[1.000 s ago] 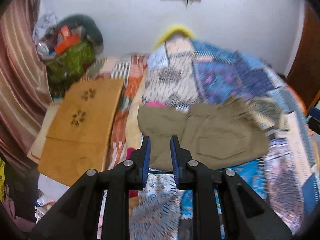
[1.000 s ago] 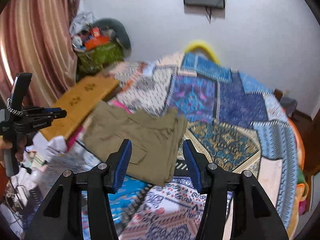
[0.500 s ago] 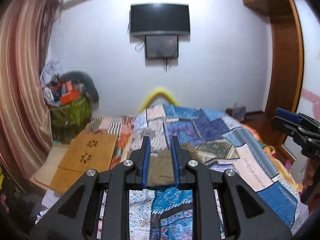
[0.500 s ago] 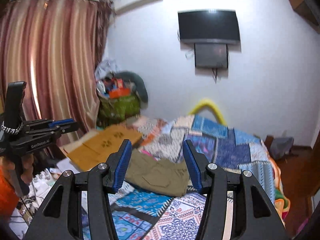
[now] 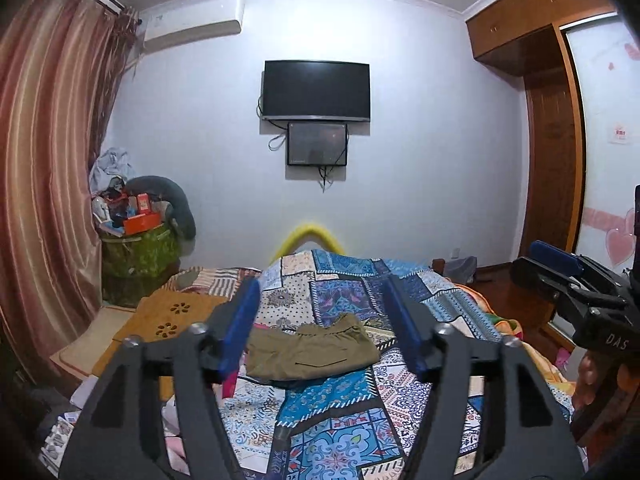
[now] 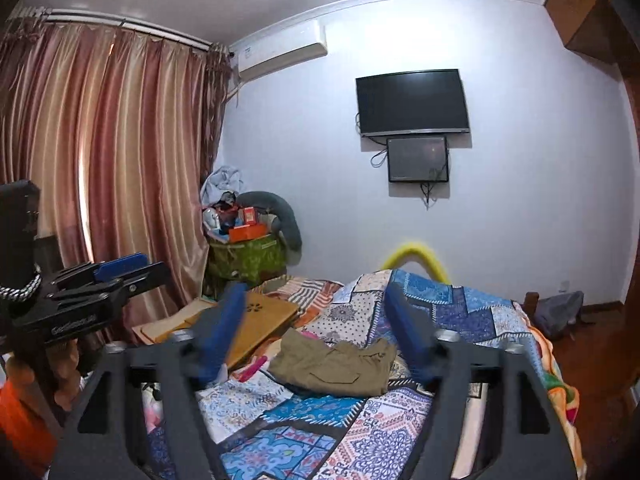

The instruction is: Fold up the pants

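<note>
The olive pants (image 5: pixel 312 350) lie folded in a compact bundle on the patchwork quilt (image 5: pixel 352 284), well ahead of both grippers. In the left wrist view my left gripper (image 5: pixel 321 285) is held up off the bed, its jaws opening with nothing between them. The right gripper (image 5: pixel 534 260) shows at the right edge of that view, held in a hand. In the right wrist view the pants (image 6: pixel 336 364) lie beyond my right gripper (image 6: pixel 316 293), whose jaws are also opening with nothing between them. The left gripper (image 6: pixel 136 266) shows at the left there.
A wooden lap board (image 5: pixel 172 316) lies at the bed's left side. Behind it a green basket (image 5: pixel 138 252) piled with clutter stands by the striped curtain (image 6: pixel 100 160). A TV (image 5: pixel 316 90) hangs on the far wall. A wooden wardrobe (image 5: pixel 548 160) fills the right.
Both grippers have drawn back and risen away from the pants, and both views have tilted up toward the wall. Both pairs of jaws have widened. The pants stay folded on the quilt.
</note>
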### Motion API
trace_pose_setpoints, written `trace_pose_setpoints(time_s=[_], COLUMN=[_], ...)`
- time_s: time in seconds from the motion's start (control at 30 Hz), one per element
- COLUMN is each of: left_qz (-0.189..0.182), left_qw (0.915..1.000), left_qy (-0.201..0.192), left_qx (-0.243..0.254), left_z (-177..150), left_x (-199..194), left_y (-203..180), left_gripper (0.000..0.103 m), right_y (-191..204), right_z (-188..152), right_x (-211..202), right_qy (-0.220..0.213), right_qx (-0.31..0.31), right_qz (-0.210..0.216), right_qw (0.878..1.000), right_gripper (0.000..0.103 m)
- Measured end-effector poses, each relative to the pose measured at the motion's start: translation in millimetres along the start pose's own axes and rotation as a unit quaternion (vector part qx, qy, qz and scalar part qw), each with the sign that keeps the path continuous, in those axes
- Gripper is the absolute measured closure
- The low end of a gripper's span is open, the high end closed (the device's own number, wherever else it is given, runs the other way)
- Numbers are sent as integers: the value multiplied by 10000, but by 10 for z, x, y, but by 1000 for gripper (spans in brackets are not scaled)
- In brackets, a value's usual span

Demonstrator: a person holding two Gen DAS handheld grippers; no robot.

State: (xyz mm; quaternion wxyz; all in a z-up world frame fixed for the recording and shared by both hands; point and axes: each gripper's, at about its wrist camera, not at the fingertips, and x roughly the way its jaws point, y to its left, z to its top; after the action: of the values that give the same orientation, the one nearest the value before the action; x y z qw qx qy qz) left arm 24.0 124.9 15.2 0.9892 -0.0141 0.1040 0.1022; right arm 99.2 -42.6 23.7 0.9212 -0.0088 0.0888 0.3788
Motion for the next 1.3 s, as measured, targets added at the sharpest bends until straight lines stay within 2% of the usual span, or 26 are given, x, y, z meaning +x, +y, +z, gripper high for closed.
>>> trace_pose_setpoints(time_s=[0.07,0.17,0.2,0.27,0.7,1.3], left_qz=[52,75,85,93,-13,5], left_qw=[9999,9996,9994,9994,9997,9999], left_qy=[-94,-280,-322,-335,-211,-62], left_qx=[58,46,41,58,-157,-119], left_z=[-23,-65,-78,-101,-181,-226], left_x=[-50,-132,-150,-161,-160,-86], left_y=[-28,-33,-34,-36,-34,-70], left_gripper=[17,3,2,1,0,0], right_y=[30,64,72,87,99,79], right_z=[-23,-24,-19,-19,-116,-117], right_x=[-57,-84,-98,-133,-236,-285], right_qy=[-35,11,-6,-29,62,90], right_qx=[-33,-100,-124,-170,-141,-47], right_qz=[-89,-197,-235,-294,-353,-361], right_qw=[9999,9998,9996,9994,9993,9993], right_gripper=[24,9,7,0,0,0])
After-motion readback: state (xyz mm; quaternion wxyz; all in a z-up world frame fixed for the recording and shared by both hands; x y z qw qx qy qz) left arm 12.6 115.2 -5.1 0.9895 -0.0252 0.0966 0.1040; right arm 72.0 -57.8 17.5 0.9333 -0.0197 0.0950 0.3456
